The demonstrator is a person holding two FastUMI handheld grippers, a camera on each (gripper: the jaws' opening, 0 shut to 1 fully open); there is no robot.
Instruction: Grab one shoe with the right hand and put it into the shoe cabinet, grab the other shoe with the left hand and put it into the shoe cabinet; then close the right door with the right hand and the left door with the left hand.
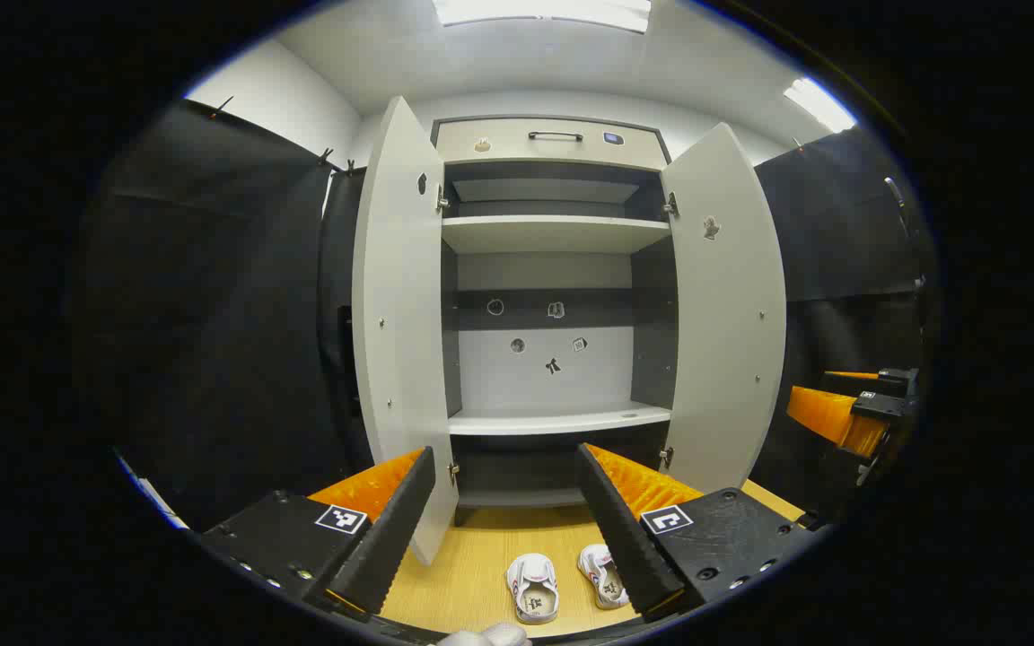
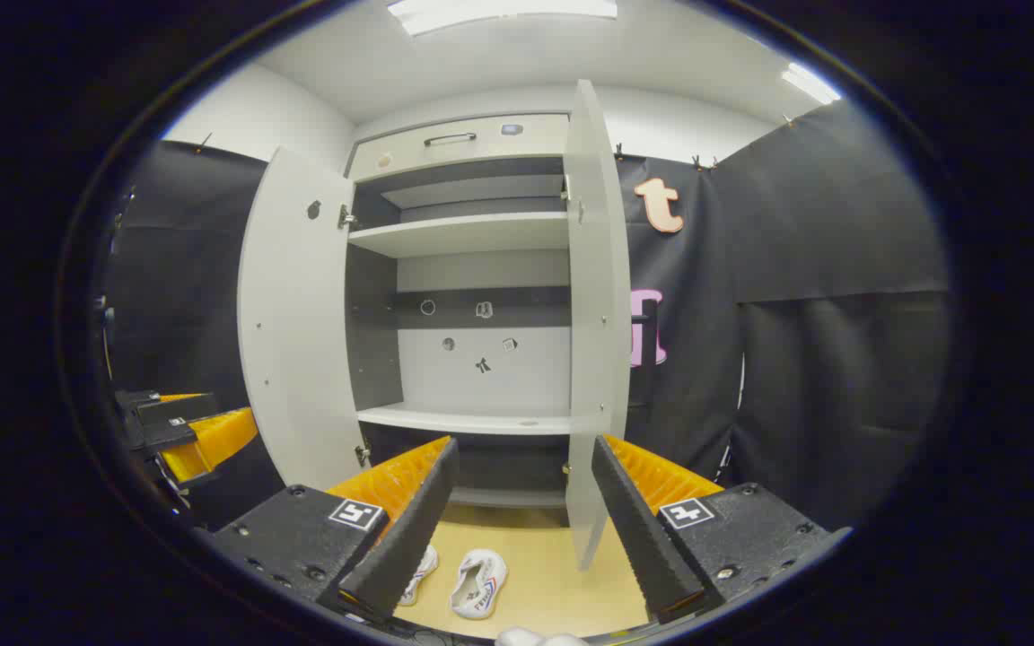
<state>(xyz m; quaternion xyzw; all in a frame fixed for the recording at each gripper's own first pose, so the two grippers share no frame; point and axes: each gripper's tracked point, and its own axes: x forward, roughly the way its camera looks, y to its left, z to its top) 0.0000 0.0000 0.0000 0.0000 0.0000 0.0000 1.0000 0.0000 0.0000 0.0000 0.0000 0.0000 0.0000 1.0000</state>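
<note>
Start: both shoes [image 2: 479, 583] on floor, cabinet [image 1: 553, 233] doors open.
Left gripper [image 1: 506, 511] and right gripper [image 2: 524, 520] agape, empty; risk: right door [image 2: 593, 323] near, could get bumped.

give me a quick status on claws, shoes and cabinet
Left claw and right claw open, empty. Both shoes on the floor before the cabinet. Left door and right door wide open, shelves bare, nothing blocking.

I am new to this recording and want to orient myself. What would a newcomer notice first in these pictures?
First, the tall shoe cabinet straight ahead, with its left door and right door both swung wide open over bare shelves. Next, two small white shoes lying side by side on the wooden floor in front of it, beyond the open left gripper.
</note>
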